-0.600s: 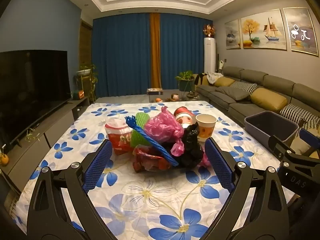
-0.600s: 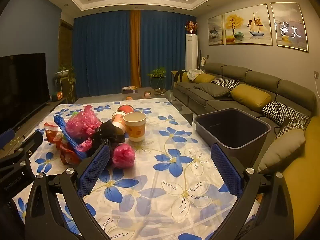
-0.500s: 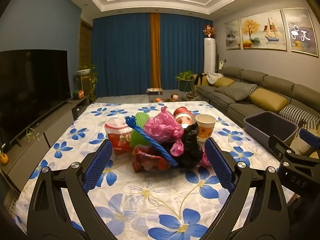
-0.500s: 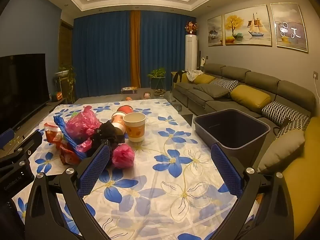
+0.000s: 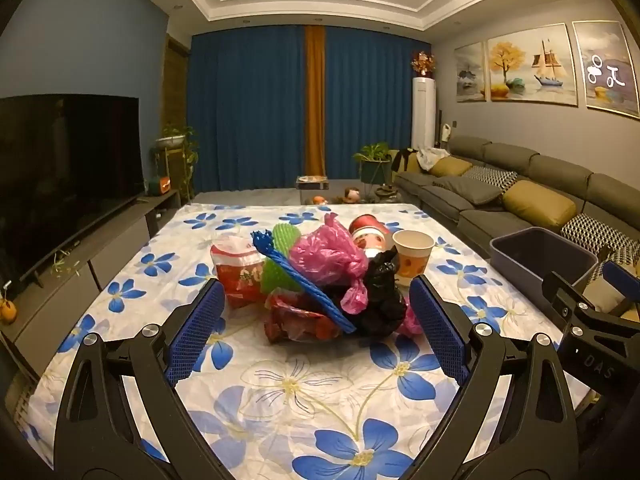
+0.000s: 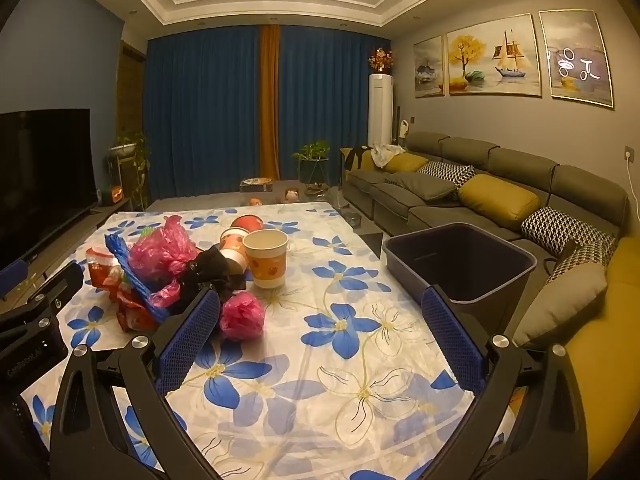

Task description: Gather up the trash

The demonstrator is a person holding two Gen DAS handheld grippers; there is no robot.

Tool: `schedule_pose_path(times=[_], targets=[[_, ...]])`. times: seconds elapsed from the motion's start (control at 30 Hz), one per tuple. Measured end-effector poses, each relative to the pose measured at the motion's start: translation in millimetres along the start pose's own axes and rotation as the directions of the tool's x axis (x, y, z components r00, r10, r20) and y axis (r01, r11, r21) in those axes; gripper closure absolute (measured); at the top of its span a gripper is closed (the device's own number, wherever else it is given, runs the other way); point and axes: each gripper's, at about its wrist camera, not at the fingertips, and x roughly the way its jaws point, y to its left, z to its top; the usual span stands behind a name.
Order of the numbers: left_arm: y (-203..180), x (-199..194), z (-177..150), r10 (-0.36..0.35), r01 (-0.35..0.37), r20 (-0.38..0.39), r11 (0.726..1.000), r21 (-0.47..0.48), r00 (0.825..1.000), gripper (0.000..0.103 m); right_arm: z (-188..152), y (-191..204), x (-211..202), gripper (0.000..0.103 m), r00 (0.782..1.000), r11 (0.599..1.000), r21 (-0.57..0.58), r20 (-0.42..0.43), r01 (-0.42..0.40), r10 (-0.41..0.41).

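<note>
A heap of trash lies mid-table: a pink plastic bag (image 5: 326, 256), a black bag (image 5: 380, 296), a blue foam net (image 5: 304, 284), a green net (image 5: 280, 264), red snack wrappers (image 5: 240, 276), a red noodle cup on its side (image 5: 368, 234), an upright paper cup (image 5: 412, 258) and a pink ball of plastic (image 6: 242, 316). My left gripper (image 5: 316, 328) is open and empty, just short of the heap. My right gripper (image 6: 320, 336) is open and empty over the cloth, right of the heap. The dark bin (image 6: 460, 264) stands at the table's right edge.
The table wears a white cloth with blue flowers (image 6: 340, 324). A grey sofa with cushions (image 6: 500, 200) runs along the right. A TV on a low cabinet (image 5: 68, 168) stands at the left. Blue curtains hang at the back.
</note>
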Motion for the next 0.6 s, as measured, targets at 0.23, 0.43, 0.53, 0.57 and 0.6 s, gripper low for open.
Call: schedule_pose_path(times=[0.23, 0.43, 0.53, 0.57, 0.6], targets=[[-0.9, 1.5, 0.1, -0.002, 0.002, -0.006, 1.000, -0.004, 1.000, 0.011, 0.2, -2.1, 0.3, 0.005, 1.000, 1.000, 0.007, 0.002, 0.005, -0.005], [-1.3, 1.7, -0.4, 0.000, 0.000, -0.006, 1.000, -0.003, 1.000, 0.011, -0.6, -3.9, -0.1, 0.005, 1.000, 1.000, 0.009, 0.005, 0.013, -0.013], [-3.0, 4.0, -2.9, 0.001, -0.001, -0.010, 1.000, -0.004, 1.000, 0.011, -1.0, -4.9, 0.9, 0.005, 1.000, 1.000, 0.012, 0.004, 0.017, -0.017], [-3.5, 4.3, -3.3, 0.003, -0.003, -0.010, 1.000, -0.004, 1.000, 0.011, -1.1, -5.4, 1.1, 0.005, 1.000, 1.000, 0.015, 0.004, 0.019, -0.019], [-3.9, 4.0, -3.6, 0.003, -0.003, -0.010, 1.000, -0.004, 1.000, 0.011, -1.1, -5.7, 0.9, 0.005, 1.000, 1.000, 0.016, 0.005, 0.019, -0.019]])
